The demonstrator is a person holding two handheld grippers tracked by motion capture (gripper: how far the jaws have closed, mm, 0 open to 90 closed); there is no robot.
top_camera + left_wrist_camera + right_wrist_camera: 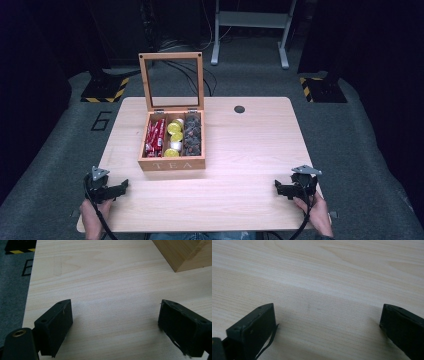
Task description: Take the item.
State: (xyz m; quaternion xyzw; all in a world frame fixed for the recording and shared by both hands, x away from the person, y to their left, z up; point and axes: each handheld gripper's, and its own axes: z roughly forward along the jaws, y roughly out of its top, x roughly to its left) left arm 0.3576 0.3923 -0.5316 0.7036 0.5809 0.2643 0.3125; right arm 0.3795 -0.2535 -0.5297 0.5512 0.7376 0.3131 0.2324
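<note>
we see a light wooden table (240, 150) from above, and on it, left of centre, a wooden tea box (171, 164) with the word tea on its front wall; its glass-paned lid (171, 80) stands upright at the back, hinged open; inside we count three compartments running front to back: red packets (155, 135) in the left one, yellow-topped round capsules (174, 131) in the middle, dark grey pieces (192, 135) in the right; a small dark round hole (239, 109) sits in the tabletop near the far edge, right of the box.

at the near left corner of the table we find the left gripper (116, 188), held in a hand (91, 220), its jaws spread wide with nothing between them; in the left gripper view the gripper (115, 322) hangs over bare wood, and a corner of the box (185, 255) shows at upper right, well apart from the jaws.

at the near right edge the right gripper (281, 188) rests in the other hand (316, 212), jaws likewise parted and holding nothing; in the right gripper view the gripper (328, 327) looks down on plain wood grain; both grippers stand well apart from the box, one to each side of it and nearer the person.
</note>
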